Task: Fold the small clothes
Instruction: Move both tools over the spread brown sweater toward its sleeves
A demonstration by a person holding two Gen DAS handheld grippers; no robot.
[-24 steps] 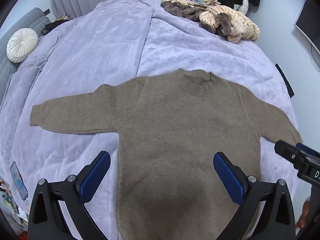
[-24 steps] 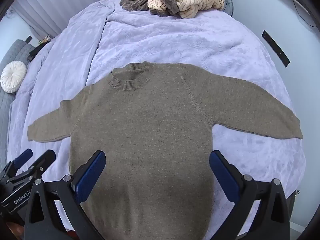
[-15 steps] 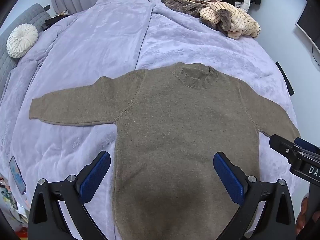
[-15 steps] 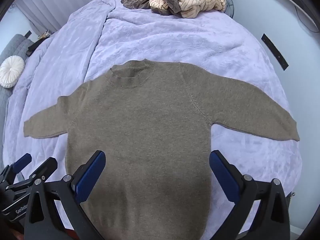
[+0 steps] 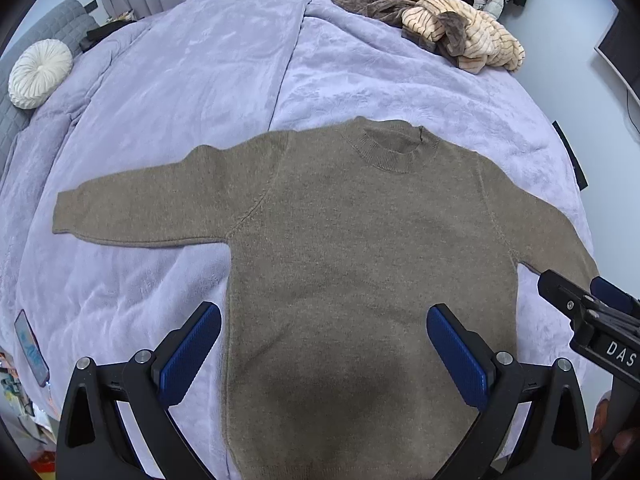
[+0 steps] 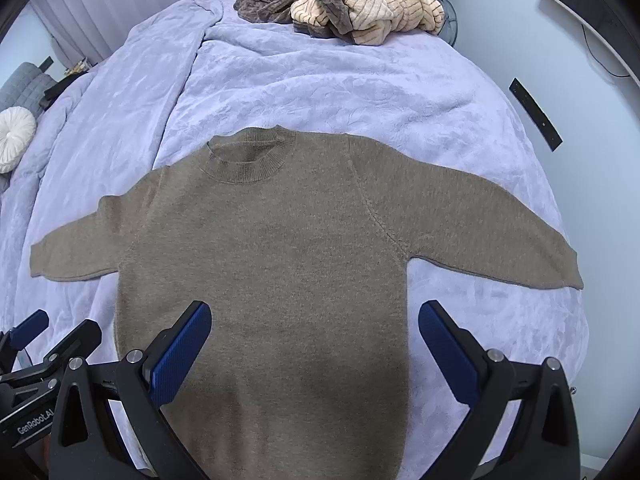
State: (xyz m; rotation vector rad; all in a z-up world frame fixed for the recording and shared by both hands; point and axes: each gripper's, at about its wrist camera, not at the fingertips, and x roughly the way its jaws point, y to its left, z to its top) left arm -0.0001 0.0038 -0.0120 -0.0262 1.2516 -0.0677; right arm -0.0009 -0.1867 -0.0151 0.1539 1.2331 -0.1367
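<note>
A small olive-brown knit sweater (image 5: 360,240) lies flat and face up on the lilac bedspread (image 5: 192,80), both sleeves spread out sideways, collar away from me. It also shows in the right wrist view (image 6: 272,264). My left gripper (image 5: 324,352) is open and empty, held above the sweater's lower body. My right gripper (image 6: 316,348) is open and empty too, above the lower body toward its right side. The right gripper's tips show at the right edge of the left wrist view (image 5: 592,308); the left gripper's tips show at the lower left of the right wrist view (image 6: 44,344).
A heap of beige striped and brown clothes (image 5: 432,28) lies at the bed's far end, also in the right wrist view (image 6: 352,4). A round white cushion (image 5: 40,72) rests on a grey sofa at far left. A phone (image 5: 30,348) lies near the bed's left edge.
Both grippers have moved a little forward over the sweater, which now sits lower and larger in both views. Both stay open. The sweater has not moved.
</note>
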